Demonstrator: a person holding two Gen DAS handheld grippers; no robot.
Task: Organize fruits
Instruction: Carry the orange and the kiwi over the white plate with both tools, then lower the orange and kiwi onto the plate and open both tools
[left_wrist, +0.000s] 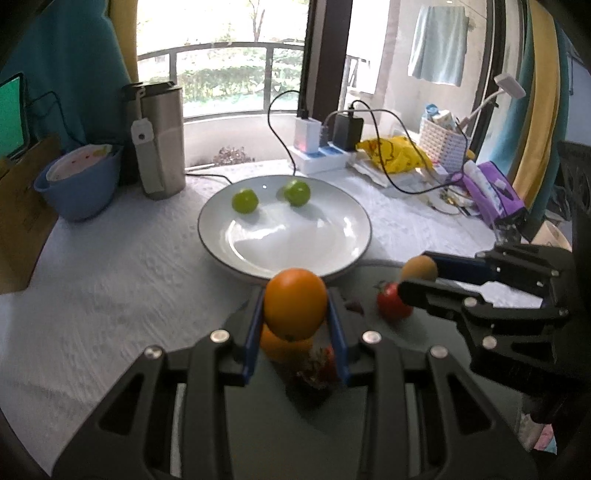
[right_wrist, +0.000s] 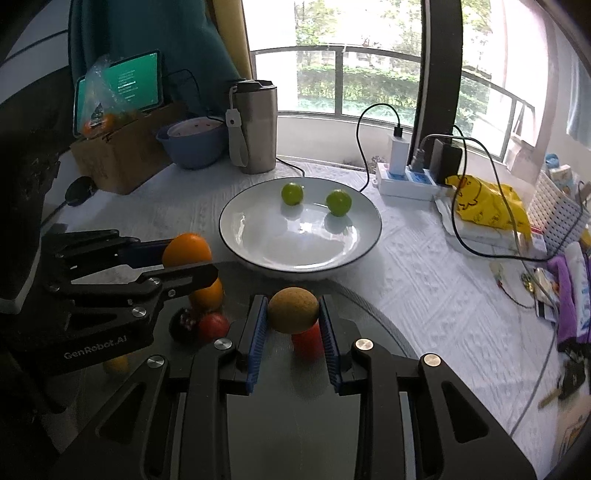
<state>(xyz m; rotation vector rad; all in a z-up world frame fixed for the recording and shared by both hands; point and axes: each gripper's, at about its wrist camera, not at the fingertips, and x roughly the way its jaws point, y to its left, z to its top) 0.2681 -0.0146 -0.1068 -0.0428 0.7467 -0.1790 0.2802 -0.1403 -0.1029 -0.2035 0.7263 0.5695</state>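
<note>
My left gripper (left_wrist: 295, 314) is clamped on an orange (left_wrist: 295, 303), held over the dark tray (left_wrist: 369, 424) at the plate's 6 o'clock. My right gripper (right_wrist: 293, 317) is pinched on a brown round fruit (right_wrist: 293, 310), also just short of the plate (right_wrist: 236, 229). Two limes (right_wrist: 292, 194) (right_wrist: 338, 202) sit at the plate's 12 o'clock side. More fruit on the tray below: another orange (right_wrist: 208, 295), tomato (left_wrist: 391, 306). Steel mug (right_wrist: 255, 125) at 11 o'clock beyond the plate.

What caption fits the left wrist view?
Left gripper holds an orange short of the plate with two green fruits.
</note>
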